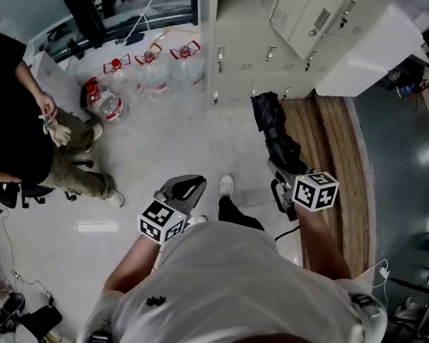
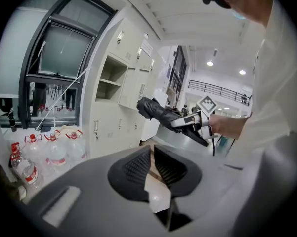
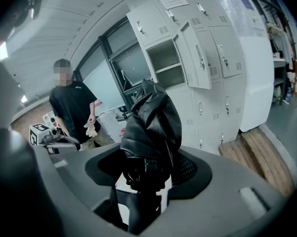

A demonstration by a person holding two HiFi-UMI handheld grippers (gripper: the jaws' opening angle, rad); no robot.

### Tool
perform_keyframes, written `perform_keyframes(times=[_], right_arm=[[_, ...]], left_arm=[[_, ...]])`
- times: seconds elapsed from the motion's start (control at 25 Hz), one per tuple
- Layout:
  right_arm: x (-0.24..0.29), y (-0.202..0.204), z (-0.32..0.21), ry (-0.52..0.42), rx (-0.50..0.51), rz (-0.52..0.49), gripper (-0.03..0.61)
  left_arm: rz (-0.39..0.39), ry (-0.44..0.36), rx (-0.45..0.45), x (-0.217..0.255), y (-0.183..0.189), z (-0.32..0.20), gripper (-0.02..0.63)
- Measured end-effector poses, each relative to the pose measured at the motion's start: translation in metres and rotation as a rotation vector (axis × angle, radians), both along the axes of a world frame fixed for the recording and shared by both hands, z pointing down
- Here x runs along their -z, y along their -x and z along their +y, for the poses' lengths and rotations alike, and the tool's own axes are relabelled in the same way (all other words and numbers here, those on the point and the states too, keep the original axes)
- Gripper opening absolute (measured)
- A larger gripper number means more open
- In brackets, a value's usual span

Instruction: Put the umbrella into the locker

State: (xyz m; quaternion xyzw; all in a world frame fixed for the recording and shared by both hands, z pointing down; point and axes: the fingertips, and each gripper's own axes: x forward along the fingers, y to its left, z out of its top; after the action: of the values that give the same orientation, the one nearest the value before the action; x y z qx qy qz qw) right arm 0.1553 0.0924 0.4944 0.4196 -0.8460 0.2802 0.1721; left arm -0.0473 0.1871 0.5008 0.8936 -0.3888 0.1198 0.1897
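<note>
Centrally in the right gripper view, the right tool (image 3: 149, 179) clamps the folded black umbrella (image 3: 150, 127) by its lower end. The bundle rises from the jaws, in front of the open locker compartment (image 3: 167, 65) at upper centre and still outside it. In the left gripper view, the left tool (image 2: 151, 154) sits at lower centre, jaws drawn together with nothing between them. Water bottles (image 1: 153, 66) stand on the floor at the head view's upper left.

White T-shirt (image 1: 235, 284); grey left claw (image 1: 193, 186) with black-white marker cube (image 1: 162, 221).
</note>
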Motion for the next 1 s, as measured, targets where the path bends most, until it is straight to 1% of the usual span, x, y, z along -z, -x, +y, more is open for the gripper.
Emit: perform_keyframes(times=[0.12, 0.24, 0.4, 0.52, 0.68, 0.84, 1.0], right_arm=[[0.004, -0.001, -0.049, -0.015, 0.021, 0.026, 0.252], [0.003, -0.003, -0.098, -0.020, 0.040, 0.029, 0.252], [0.002, -0.004, -0.156, -0.026, 0.066, 0.026, 0.252], [0.002, -0.001, -0.199, -0.041, 0.083, 0.031, 0.252], [0.005, 0.013, -0.244, -0.051, 0.096, 0.036, 0.252], [0.010, 0.029, -0.291, -0.064, 0.087, 0.043, 0.252], [0.014, 0.048, -0.339, -0.070, 0.062, 0.061, 0.252]], left_arm=[[-0.027, -0.014, 0.012, 0.012, -0.003, -0.051, 0.077], [-0.046, -0.047, 0.033, 0.025, -0.005, -0.103, 0.071], [-0.062, -0.074, 0.055, 0.034, -0.015, -0.154, 0.057], [-0.064, -0.075, 0.066, 0.034, -0.021, -0.183, 0.057], [-0.062, -0.074, 0.046, 0.037, -0.023, -0.207, 0.057], [-0.041, -0.059, 0.044, 0.031, -0.013, -0.238, 0.057], [-0.025, -0.071, 0.017, 0.030, 0.003, -0.274, 0.057]])
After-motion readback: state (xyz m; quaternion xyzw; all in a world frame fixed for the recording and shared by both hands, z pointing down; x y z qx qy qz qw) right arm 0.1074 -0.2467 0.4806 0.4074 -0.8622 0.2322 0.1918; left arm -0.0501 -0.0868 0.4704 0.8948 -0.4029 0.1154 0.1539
